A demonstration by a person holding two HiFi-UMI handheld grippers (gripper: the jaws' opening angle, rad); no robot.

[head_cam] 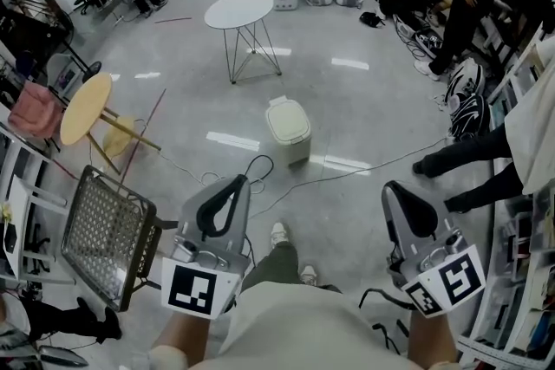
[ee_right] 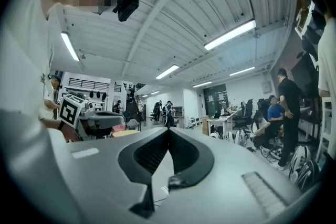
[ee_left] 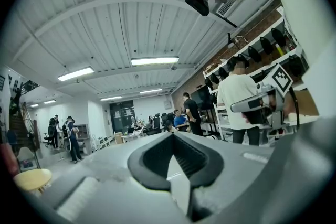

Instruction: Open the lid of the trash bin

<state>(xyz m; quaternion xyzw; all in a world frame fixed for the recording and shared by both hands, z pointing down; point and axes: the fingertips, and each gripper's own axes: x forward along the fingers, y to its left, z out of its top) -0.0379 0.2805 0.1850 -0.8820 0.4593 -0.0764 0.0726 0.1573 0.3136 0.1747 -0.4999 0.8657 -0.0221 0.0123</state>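
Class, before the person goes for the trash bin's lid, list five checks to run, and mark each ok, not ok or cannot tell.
1. Trash bin upright, in view: ok.
2. Lid down, nothing on it: ok.
3. Left gripper empty: ok, but jaws together.
4. Right gripper empty: ok, but jaws together.
5. Floor in front of the bin free: not ok, a cable crosses it.
6. How the lid opens: cannot tell.
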